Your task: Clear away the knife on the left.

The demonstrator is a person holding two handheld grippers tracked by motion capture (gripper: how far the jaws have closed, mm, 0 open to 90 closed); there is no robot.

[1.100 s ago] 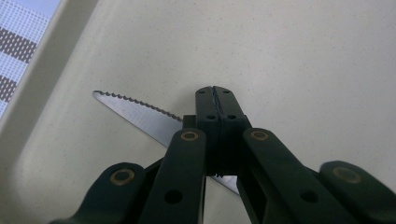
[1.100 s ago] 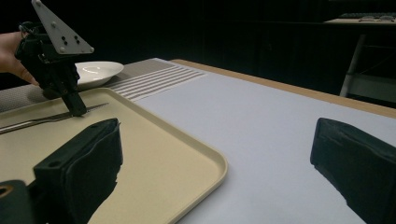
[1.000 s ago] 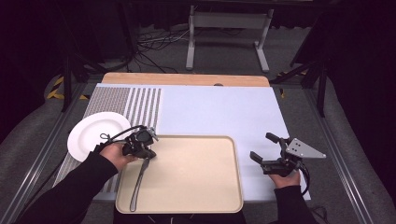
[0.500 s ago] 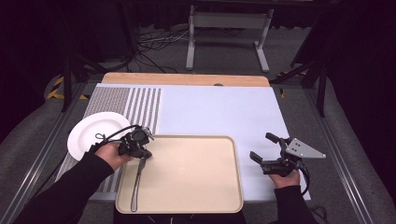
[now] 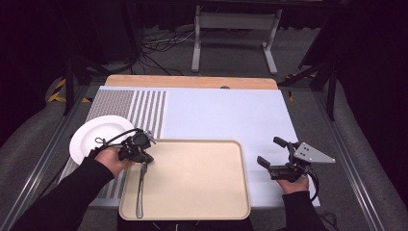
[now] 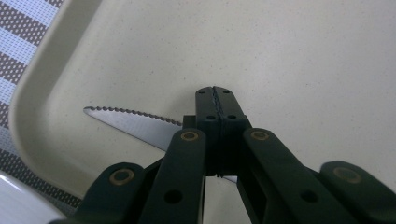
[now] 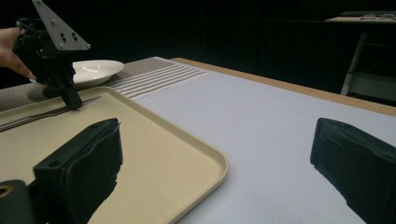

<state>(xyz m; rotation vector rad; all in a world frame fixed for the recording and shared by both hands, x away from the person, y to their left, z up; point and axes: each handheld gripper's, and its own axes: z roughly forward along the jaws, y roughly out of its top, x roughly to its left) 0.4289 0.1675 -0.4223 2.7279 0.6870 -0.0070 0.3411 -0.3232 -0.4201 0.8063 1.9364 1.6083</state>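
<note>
left gripper (image 5: 144, 156) clenched on knife (image 5: 140, 192) blade, at tray's (image 5: 202, 211) left edge; knife lies along that edge, handle toward person. plate (image 5: 91, 139) just beyond rim. right gripper (image 5: 276, 154) jaws wide, nothing btwn, w/ bare mat (image 5: 216, 115) ahead, right of tray.
</note>
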